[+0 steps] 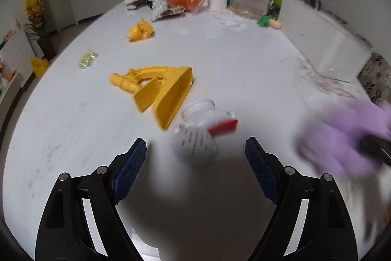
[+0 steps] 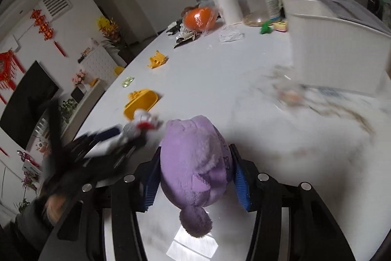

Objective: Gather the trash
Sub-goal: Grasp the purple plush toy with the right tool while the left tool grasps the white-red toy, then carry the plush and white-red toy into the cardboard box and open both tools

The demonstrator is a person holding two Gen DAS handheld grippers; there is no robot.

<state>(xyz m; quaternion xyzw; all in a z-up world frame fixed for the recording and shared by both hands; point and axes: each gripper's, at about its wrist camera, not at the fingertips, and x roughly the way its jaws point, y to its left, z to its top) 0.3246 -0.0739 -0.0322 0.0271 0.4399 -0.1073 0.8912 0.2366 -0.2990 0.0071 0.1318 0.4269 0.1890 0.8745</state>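
While my right gripper (image 2: 194, 177) has its jaws drawn in against the sides of a soft purple plush toy (image 2: 195, 168), the blue pads pressing into the pile on both flanks, I judge the grip to be secure but spongy: the stuffing yields, so the toy is light, will not break, and can sag or twist if I hold only a limb or the round tail that dangles below the pads. The body's middle, where I have it, looks the best place. My left gripper (image 1: 195, 151) has its jaws standing wide with nothing pressed between them; just ahead of the gap lies a small white plastic bottle with a red label (image 1: 202, 129), on its side on the white table (image 1: 244, 70), blurred in both views. I expect it to be light, fairly stiff and smooth, prone to roll or skid, so I would take it across the body, not the neck. Touching or just beside the bottle is a yellow plastic toy piece with a scoop-shaped end (image 1: 158, 89), rigid and awkwardly shaped. Farther off lie a smaller yellow plastic fragment (image 1: 139, 31) and a white bin-like container (image 2: 337, 50) at the right edge.
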